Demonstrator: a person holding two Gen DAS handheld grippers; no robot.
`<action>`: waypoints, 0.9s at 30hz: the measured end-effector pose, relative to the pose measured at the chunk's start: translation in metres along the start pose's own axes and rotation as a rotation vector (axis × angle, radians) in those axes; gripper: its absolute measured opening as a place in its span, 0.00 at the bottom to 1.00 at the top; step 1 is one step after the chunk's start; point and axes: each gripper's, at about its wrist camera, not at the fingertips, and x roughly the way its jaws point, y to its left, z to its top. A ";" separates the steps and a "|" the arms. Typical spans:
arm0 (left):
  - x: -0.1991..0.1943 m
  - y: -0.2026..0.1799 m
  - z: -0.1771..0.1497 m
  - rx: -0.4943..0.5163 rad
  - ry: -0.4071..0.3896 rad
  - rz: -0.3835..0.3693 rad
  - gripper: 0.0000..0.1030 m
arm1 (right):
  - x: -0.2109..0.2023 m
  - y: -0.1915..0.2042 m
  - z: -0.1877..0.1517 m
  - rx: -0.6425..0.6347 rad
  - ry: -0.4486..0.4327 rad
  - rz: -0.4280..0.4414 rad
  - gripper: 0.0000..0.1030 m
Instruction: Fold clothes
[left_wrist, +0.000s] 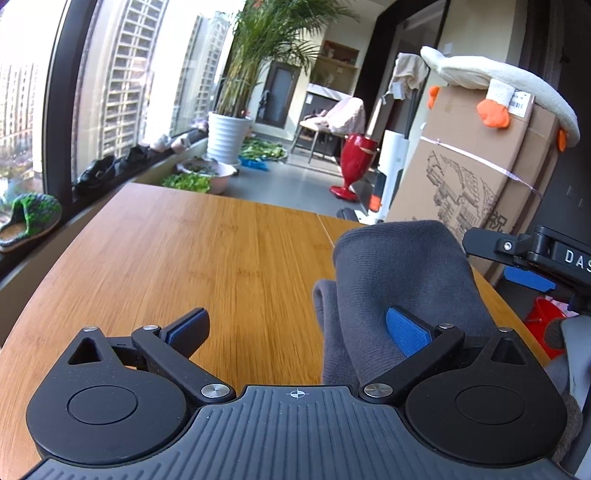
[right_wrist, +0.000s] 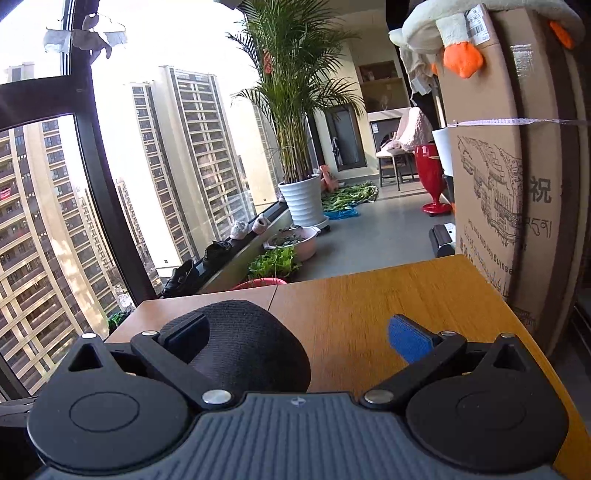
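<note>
Over wooden bench (left_wrist: 192, 251) we see left tool (left_wrist: 299, 328) spread wide, gray garment (left_wrist: 402, 266) bunched against its right pad, unclamped; long axis unclear. Right tool (right_wrist: 299, 332) also wide, dark cloth (right_wrist: 251, 339) by left finger.

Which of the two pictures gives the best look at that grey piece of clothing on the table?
The left wrist view. There the grey garment shows as a raised fold with its creases, on the wooden table. The right wrist view shows only a dark rounded hump of it, partly hidden behind one finger of the tongs.
</note>
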 end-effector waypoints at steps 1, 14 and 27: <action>0.000 0.000 0.000 0.002 -0.002 0.003 1.00 | 0.012 0.000 0.007 -0.010 0.043 -0.028 1.00; 0.000 0.002 0.000 -0.015 0.000 0.009 1.00 | 0.025 -0.020 0.005 0.088 0.155 0.075 1.00; 0.012 0.000 0.004 -0.046 0.007 0.014 1.00 | -0.019 0.000 -0.047 -0.088 0.125 0.044 1.00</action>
